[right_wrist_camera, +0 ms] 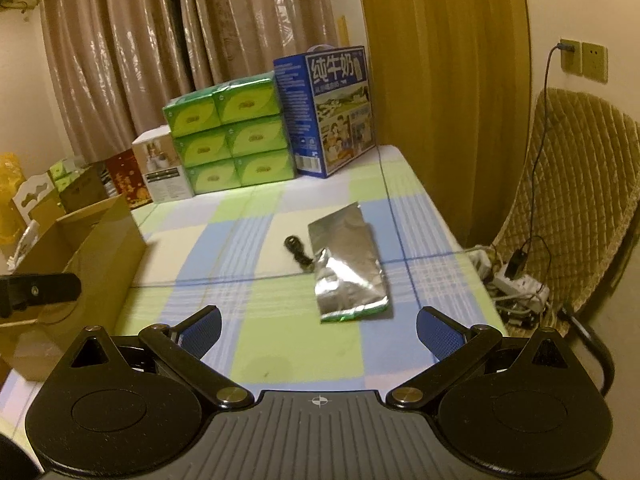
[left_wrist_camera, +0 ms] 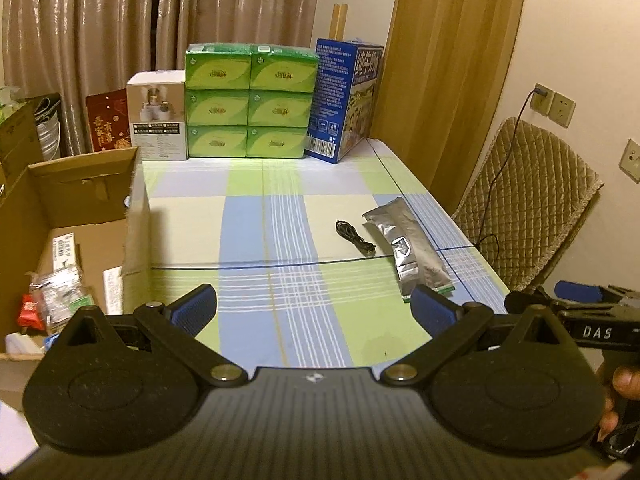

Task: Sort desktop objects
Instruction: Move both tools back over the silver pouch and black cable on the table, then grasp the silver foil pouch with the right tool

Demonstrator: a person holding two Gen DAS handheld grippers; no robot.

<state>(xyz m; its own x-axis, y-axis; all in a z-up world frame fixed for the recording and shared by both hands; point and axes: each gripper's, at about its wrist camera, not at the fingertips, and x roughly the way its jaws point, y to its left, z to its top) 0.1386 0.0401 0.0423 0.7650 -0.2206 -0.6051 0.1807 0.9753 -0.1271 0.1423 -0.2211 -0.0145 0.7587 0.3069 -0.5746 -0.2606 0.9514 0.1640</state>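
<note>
Left gripper [left_wrist_camera: 314, 310] jaws spread wide, nothing between them, hovering above the table [left_wrist_camera: 248, 216]; blue ribbed pads [left_wrist_camera: 196, 308] on black arms. Right gripper [right_wrist_camera: 319, 330] likewise wide open and empty, above the near table edge, with the same blue textured pads [right_wrist_camera: 438, 336]. In the left view, the right gripper's black body with white letters "DAS" shows at the right edge, a hand [left_wrist_camera: 618, 396] behind it.

Silver foil pouch [right_wrist_camera: 348, 268], crinkled, flat, long rectangle with a green strip at its near end, lies on the table's right half, ahead of the right gripper and not touched. Black cable [right_wrist_camera: 298, 252], small coiled bundle, lies just left of the pouch; the right view is blurred, so I cannot tell if they touch. In the left view the cable [left_wrist_camera: 356, 236] sits slightly apart from the pouch [left_wrist_camera: 408, 244].

Tablecloth is checked cloth in pale green, blue and cream with thin lines. Open brown cardboard box [left_wrist_camera: 80, 216] stands against the table's left side, holding small packets [left_wrist_camera: 60, 292] and a white label, print unreadable.

At the far edge: six green tissue packs [left_wrist_camera: 248, 102] stacked two wide, three high, glossy wrap, logo too small to read. Blue milk carton box [right_wrist_camera: 332, 112] to their right, printed "纯牛奶", barcode on its side. White product box [left_wrist_camera: 158, 116] to their left. Shiny beige curtains [left_wrist_camera: 120, 20] behind; quilted tan chair [left_wrist_camera: 528, 208] at right.
</note>
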